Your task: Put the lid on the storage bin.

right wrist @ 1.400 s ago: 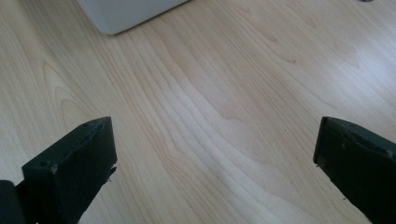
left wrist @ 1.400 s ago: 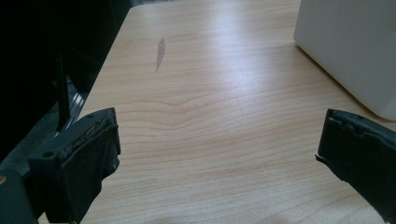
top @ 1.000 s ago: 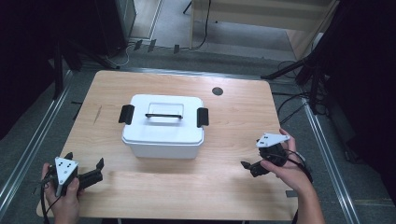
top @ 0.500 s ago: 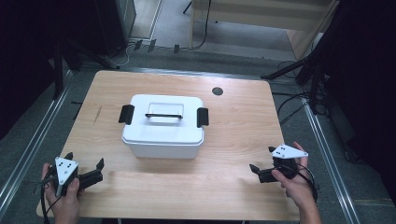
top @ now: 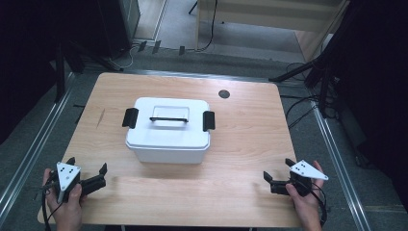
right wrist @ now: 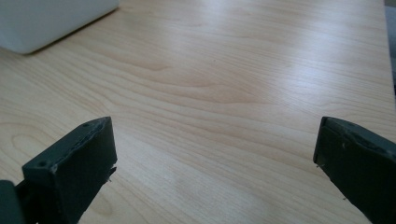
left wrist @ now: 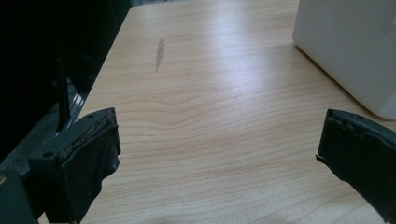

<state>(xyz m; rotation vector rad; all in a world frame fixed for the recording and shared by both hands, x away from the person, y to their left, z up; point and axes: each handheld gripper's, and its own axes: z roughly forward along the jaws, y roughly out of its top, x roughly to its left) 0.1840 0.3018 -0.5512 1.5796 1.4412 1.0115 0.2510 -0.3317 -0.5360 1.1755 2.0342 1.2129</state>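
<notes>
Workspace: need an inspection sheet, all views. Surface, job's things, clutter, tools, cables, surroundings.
Surface: wooden table, a small dark streak near its left side, a round dark grommet near the far edge.
Job's things: white box at mid-table, lid on, black handle lying flat, a black latch at each end.
Clutter: nothing seen.
Tools: left tool open at the near left corner; right tool open at the near right corner; both apart from the box, holding nothing.
Cables: one trails from the right tool; more on the floor at right.
Surroundings: grey floor, metal rails, dark stands.
</notes>
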